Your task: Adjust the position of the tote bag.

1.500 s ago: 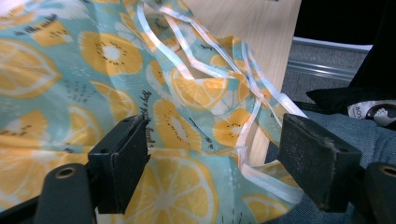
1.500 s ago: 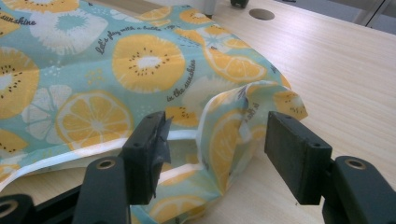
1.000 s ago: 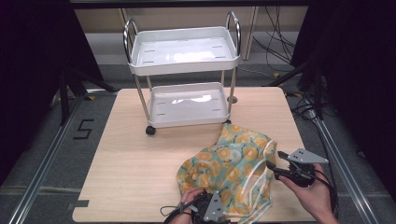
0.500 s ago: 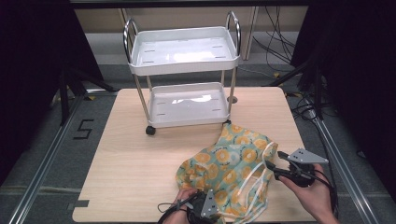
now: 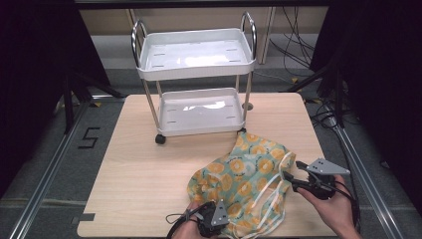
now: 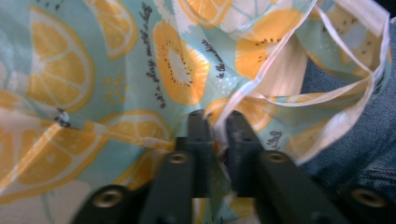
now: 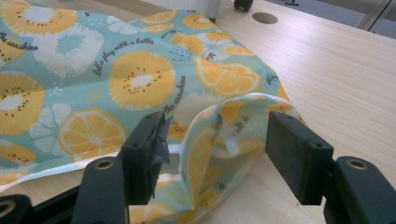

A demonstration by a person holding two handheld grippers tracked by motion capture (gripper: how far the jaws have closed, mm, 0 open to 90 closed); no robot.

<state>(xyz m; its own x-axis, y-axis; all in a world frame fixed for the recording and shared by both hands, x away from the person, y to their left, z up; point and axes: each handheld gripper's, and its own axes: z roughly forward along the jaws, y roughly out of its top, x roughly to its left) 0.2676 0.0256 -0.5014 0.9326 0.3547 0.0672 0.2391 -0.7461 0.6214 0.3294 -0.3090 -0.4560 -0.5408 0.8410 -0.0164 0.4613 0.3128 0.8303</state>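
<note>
The left gripper (image 5: pixel 215 219) sits at the near edge of the table (image 5: pixel 139 174), and in the left gripper view its jaws are pressed together on a fold of the fruit-print bag (image 6: pixel 116 79), close to a white-edged handle strap (image 6: pixel 327 93). The right gripper (image 7: pixel 212 149) has its jaws spread wide, one on each side of a raised fold at the right edge of the bag, but they do not close on it yet.

The bag lies crumpled on the near right part of the table, in front of the white cart (image 5: pixel 196 79) and just beside its lower shelf, not on it. I judge that the work is at an early stage: one side of the bag is held, the other side is only framed by the open jaws. What is left, as I understand it, is to close the right gripper on the fold and then to lift or open the bag.

About containers: both trays of the cart look empty. The bag looks flat and limp; I cannot tell if anything is inside.
</note>
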